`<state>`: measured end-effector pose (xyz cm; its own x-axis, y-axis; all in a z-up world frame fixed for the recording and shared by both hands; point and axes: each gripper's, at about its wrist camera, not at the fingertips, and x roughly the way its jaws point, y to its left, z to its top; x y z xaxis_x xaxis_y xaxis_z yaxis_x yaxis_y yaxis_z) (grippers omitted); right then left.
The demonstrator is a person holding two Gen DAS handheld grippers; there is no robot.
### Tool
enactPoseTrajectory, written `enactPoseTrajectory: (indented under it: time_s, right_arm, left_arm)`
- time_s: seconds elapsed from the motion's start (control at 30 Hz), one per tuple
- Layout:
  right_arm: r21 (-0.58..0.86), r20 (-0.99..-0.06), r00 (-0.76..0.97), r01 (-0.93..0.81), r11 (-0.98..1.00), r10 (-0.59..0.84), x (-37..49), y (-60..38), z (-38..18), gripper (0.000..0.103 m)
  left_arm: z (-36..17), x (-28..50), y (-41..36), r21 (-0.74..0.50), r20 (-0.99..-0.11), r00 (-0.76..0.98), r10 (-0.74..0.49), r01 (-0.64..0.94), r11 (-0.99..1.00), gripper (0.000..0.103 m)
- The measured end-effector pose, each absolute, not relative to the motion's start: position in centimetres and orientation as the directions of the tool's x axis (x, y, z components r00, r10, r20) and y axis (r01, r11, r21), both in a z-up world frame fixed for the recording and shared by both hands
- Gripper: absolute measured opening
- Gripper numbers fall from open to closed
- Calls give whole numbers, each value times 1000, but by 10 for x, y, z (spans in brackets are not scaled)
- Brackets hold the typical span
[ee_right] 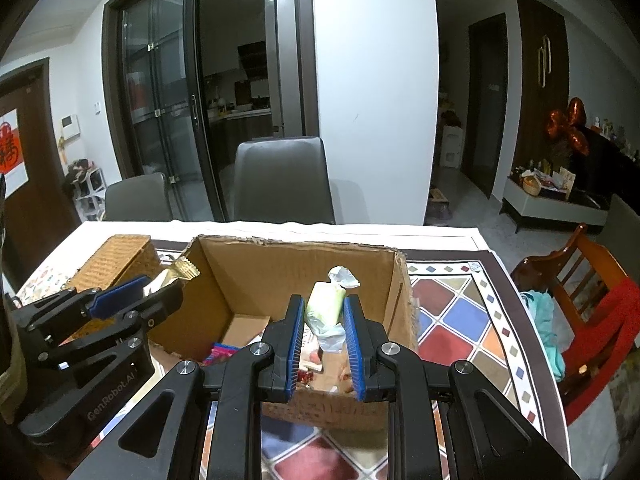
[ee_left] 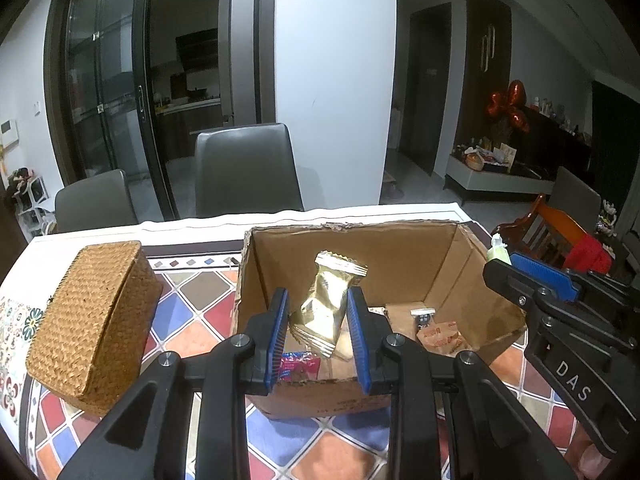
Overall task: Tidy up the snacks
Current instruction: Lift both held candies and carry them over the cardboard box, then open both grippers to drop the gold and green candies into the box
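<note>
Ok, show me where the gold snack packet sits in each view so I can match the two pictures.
Left wrist: gold snack packet at centre, pinched upright in the left gripper, above the cardboard box.
Right wrist: far left, only its crimped end shows past the left gripper.
Shared landmark: the woven basket left of the box.

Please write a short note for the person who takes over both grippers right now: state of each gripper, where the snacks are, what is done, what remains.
Left gripper: shut on gold snack packet, held over the cardboard box.
Right gripper: shut on pale green wrapped snack, also over the box.
Done: several snacks already lie on the box floor, including a pink packet.
Left: both held snacks are not yet released. The woven basket stands left of the box, closed.
</note>
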<state>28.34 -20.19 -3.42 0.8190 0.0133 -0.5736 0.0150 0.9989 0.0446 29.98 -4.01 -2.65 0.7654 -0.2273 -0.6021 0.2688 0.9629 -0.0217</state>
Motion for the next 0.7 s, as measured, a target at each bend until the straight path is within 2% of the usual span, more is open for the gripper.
enactPoseTrajectory:
  time_s: [0.3, 0.53, 0.6, 0.67, 0.7]
  right_arm:
    - [41, -594, 804, 14, 999, 13, 297, -200, -44, 22]
    - [36, -599, 801, 20, 999, 5, 300, -199, -44, 22]
    - [33, -598, 801, 23, 999, 1, 300, -199, -43, 25]
    - [35, -594, 805, 28, 999, -2, 298, -200, -42, 37]
    - [34, -591, 806, 32, 999, -5, 298, -201, -42, 39]
  left_arm:
    - [-36, 309, -42, -26, -618, 753, -225, 267, 963, 30]
    - [-36, 310, -42, -28, -623, 750, -224, 264, 964, 36]
    - [-36, 310, -41, -27, -624, 749, -222, 264, 964, 40]
    - [-35, 309, -41, -24, -622, 753, -215, 256, 966, 51]
    - [-34, 308, -40, -19, -619, 758, -206, 249, 968, 55]
